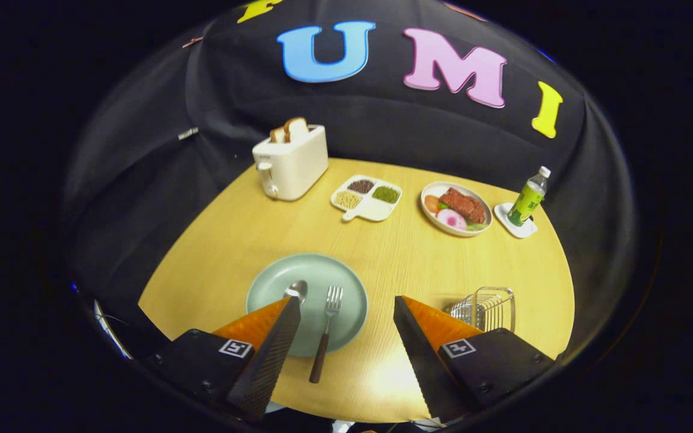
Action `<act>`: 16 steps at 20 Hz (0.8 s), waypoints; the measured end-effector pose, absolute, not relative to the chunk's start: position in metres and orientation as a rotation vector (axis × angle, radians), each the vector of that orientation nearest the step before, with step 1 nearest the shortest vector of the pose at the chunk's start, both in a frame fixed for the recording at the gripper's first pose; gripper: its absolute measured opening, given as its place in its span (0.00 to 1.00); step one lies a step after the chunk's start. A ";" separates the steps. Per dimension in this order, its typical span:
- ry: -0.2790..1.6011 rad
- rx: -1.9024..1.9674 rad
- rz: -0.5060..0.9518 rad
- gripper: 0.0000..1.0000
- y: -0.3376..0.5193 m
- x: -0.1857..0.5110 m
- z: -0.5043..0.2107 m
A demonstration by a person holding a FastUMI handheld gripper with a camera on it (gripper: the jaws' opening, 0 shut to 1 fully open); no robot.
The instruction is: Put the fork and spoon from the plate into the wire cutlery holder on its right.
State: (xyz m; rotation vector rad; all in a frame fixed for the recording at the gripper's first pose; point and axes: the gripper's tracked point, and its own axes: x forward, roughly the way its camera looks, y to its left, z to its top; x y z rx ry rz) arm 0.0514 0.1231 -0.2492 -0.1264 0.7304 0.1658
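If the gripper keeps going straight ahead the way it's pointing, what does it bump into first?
Probably the fork. The open gripper hangs above the table, and the fork lies on the plate between its fingers, nearest its line. Depth is hard to judge, so it might meet the table instead.

Fisheye camera riding on the tongs [346, 304], looking forward and steeply down along both spread fingers, hovering above the near edge of the tabletop [394, 264], taking in its whole surface, facing the booth wall beyond

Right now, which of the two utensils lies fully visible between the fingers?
The fork, on the green plate. The spoon is partly hidden behind one finger. The gripper is open.
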 end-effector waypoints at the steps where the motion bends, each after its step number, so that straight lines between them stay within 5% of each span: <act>1: 0.762 -0.145 0.173 0.96 0.127 0.052 -0.261; 8: 0.936 -0.229 0.216 0.88 0.142 0.055 -0.324; 12: 1.047 -0.208 0.209 0.68 0.148 0.048 -0.355; 16: 1.125 -0.195 0.187 0.67 0.148 0.051 -0.377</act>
